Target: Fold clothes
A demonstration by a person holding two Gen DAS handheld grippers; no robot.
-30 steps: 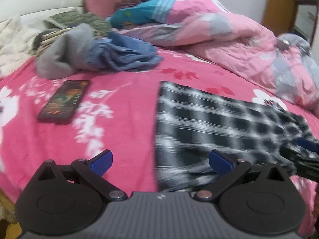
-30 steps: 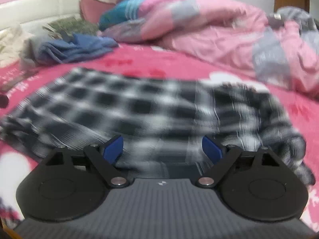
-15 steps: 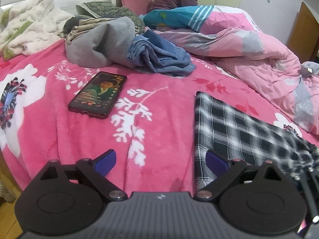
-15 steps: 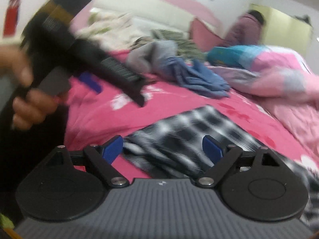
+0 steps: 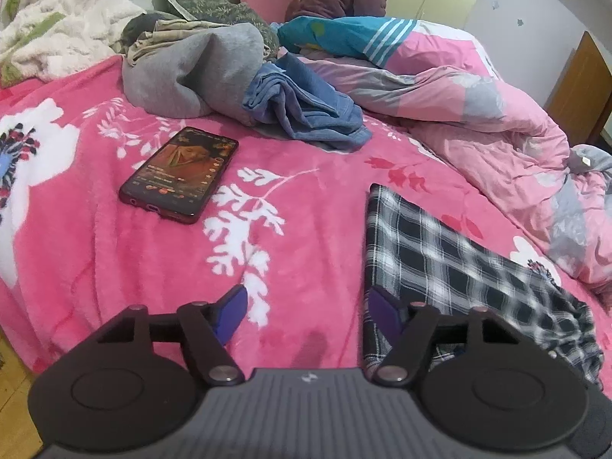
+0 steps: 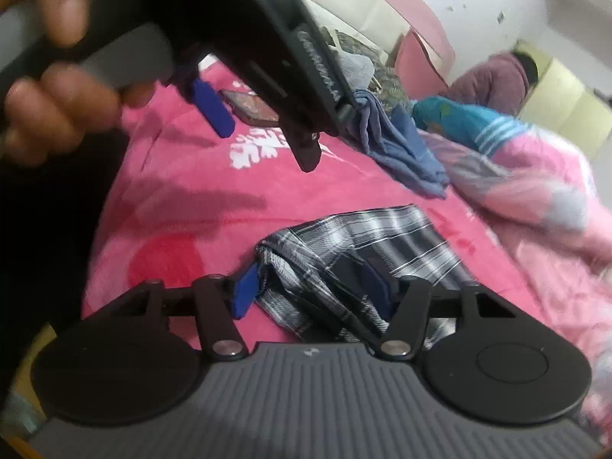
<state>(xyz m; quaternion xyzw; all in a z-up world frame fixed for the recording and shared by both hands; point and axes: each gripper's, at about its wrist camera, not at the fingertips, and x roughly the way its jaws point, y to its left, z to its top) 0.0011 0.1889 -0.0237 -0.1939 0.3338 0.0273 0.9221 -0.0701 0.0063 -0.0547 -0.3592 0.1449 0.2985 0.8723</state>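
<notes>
Checked garment (image 5: 451, 260): black-and-white plaid, partly folded, lying on the pink floral bed blanket (image 5: 114, 252) near the bed's front edge; bunched corner at the right claw.

Right claw (image 6: 311, 287): jaws closing, part-open, a bunched fold of the garment between them; firm pinch not yet evident.

Left claw (image 5: 306, 306): jaws closing, part-open, only blanket between the pads; its right pad sits at the garment's left edge.

Risks, as judged: the left claw may pinch blanket along with or instead of cloth, dragging the bedding; the right claw may catch only one layer, letting the fold slump.

Surroundings: phone (image 5: 179, 174), screen lit, on the blanket left of the garment, apart from it; grey and blue clothes heap (image 5: 244, 88) beyond; pink quilt (image 5: 478, 107) crowding the right side. The left hand (image 6: 49, 88) looms close in the right view.
</notes>
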